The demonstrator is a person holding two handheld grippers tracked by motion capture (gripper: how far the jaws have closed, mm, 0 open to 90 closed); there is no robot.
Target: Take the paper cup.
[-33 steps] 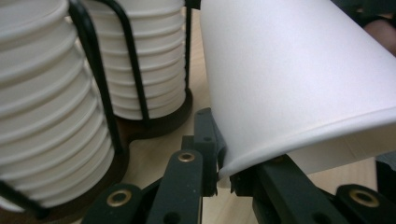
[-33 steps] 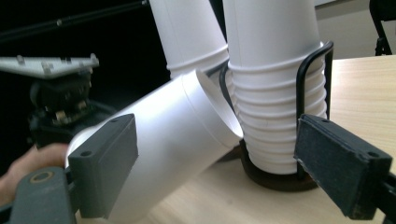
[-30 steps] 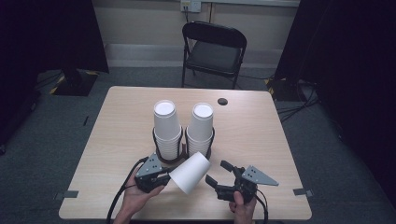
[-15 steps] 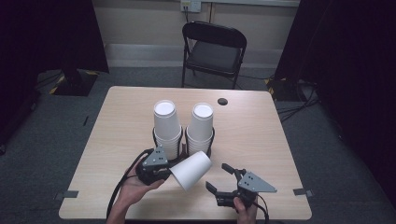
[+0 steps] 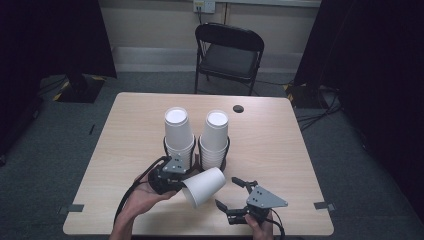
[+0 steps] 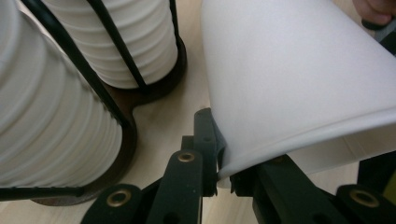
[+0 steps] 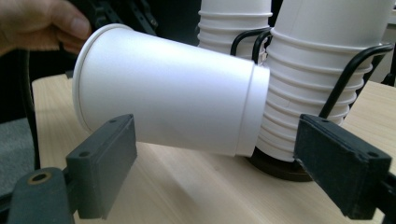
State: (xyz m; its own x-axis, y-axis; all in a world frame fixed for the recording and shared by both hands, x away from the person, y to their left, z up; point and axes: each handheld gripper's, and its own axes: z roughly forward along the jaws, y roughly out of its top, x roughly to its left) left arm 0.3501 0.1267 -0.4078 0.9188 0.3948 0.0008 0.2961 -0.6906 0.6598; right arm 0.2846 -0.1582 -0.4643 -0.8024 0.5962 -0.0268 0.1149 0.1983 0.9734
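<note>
1. Cup stacks, two: tall columns of nested white paper cups, standing side by side just near of the table's middle. The left stack and the right stack are each topped by an upturned cup showing its flat base. The cups in each column are too many and too close to count.
2. Cup holder, one: a black wire rack with two rings on a dark base, one ring around each stack; the stacks fill both rings.
3. Loose cup, one: a single white paper cup, lying on its side in the air above the near table edge, just near of the stacks, its mouth toward the near left and its base pointing toward the right stack.
4. Left gripper, one: a black two-jaw tool in the person's left hand, jaws pinched tight on the rim of the single cup; the left gripper view shows the rim wall clamped between the pads.
5. Right gripper, one: a black tool with a grey three-cornered plate, near right of the cup, jaws spread wide and holding nothing; in the right gripper view the cup hangs beyond them, untouched.
6. Surface: a pale wood-grain rectangular table, with a small dark round disc toward its far edge.
7. Room: grey carpet, black curtains at both sides, a pale far wall, and one black folding chair beyond the table.
</note>
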